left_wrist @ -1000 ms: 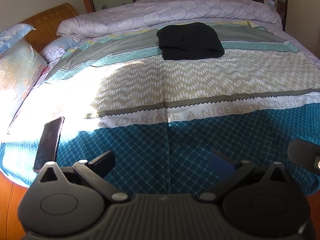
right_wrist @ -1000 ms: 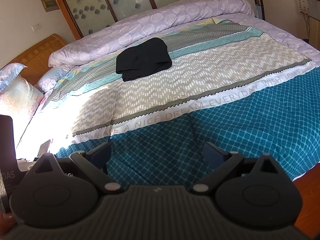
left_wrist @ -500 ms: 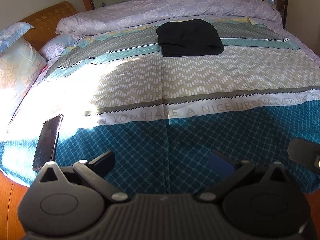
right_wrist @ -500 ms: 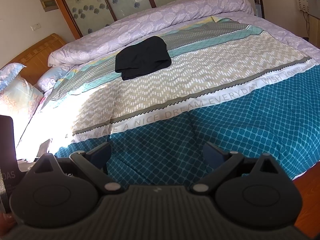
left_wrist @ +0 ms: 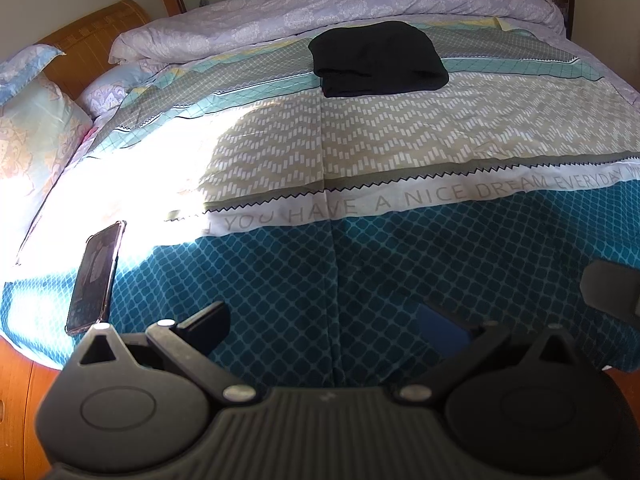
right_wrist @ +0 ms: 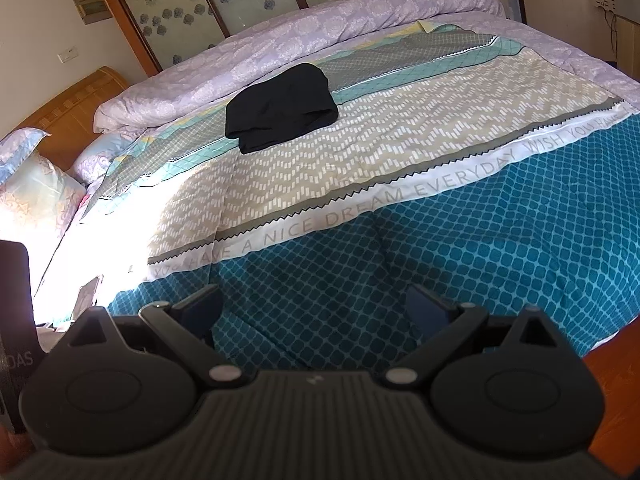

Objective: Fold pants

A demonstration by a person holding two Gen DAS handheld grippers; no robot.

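The black pants (left_wrist: 378,60) lie folded into a compact bundle on the far part of the patterned bedspread (left_wrist: 400,140); they also show in the right wrist view (right_wrist: 280,108). My left gripper (left_wrist: 328,320) is open and empty, held over the near teal edge of the bed, far from the pants. My right gripper (right_wrist: 316,306) is open and empty too, over the same near edge. Part of the right gripper (left_wrist: 612,292) shows at the right edge of the left wrist view.
A phone (left_wrist: 96,276) lies on the bed's near left corner. A rolled lilac duvet (left_wrist: 340,4) runs along the far side. Pillows (left_wrist: 36,136) and a wooden headboard (left_wrist: 92,36) are at the left. Wooden floor (right_wrist: 616,364) borders the bed.
Both views have shifted slightly, the bed and pants sitting a little differently in frame. The pants and phone have not moved, and both grippers stay open.
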